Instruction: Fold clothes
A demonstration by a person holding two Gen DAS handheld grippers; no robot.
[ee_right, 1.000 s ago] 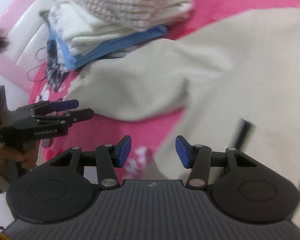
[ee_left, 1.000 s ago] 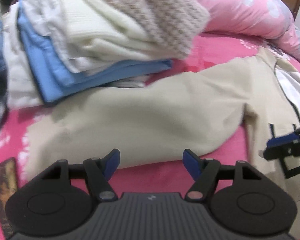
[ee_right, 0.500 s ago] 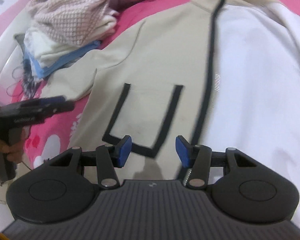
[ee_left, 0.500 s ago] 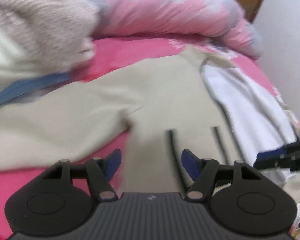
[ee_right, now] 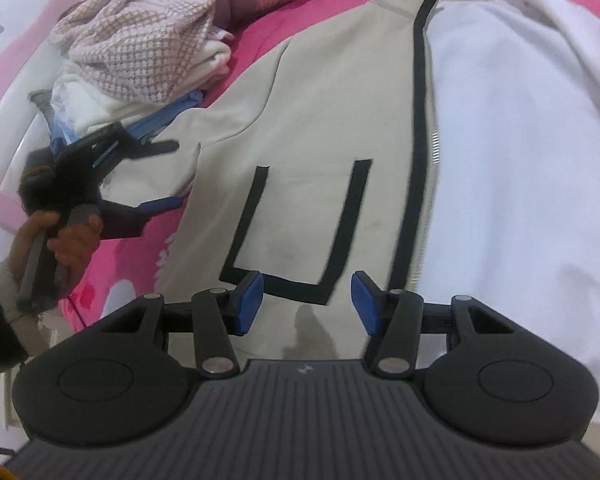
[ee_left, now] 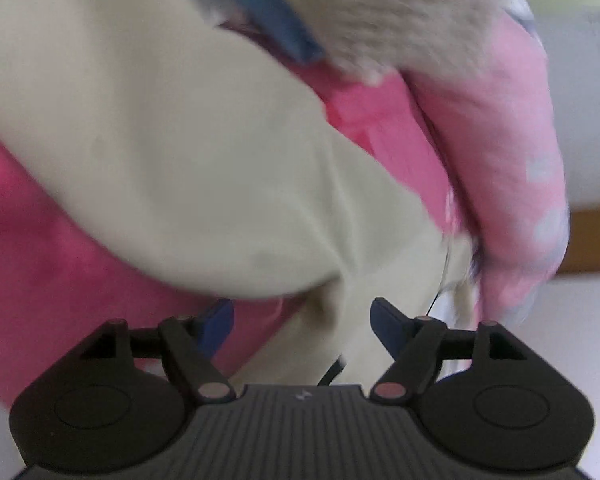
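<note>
Counting the cloth first: one beige jacket (ee_right: 320, 128) with black trim fills the middle of the right wrist frame, spread flat on the pink bedsheet (ee_right: 260, 28), its white lining (ee_right: 520, 140) open across the right half. One pile of folded clothes (ee_right: 140, 48) sits in the upper left of that frame, a checked knit on top, white and blue pieces under it. Two grippers show there. The right gripper (ee_right: 306, 304) at the bottom centre has its blue pads spread apart over the jacket's hem, gripping nothing. The left gripper (ee_right: 156, 176), held in the person's left hand (ee_right: 56, 240) at the left edge, has its fingers wide apart around the jacket's sleeve.

Only one gripper shows in the blurred left wrist frame: the left gripper (ee_left: 302, 320), pads apart, with the beige sleeve (ee_left: 180, 140) filling the centre and reaching down between them. A pink quilt (ee_left: 500, 160) runs down the right side, which the right wrist frame barely catches.
</note>
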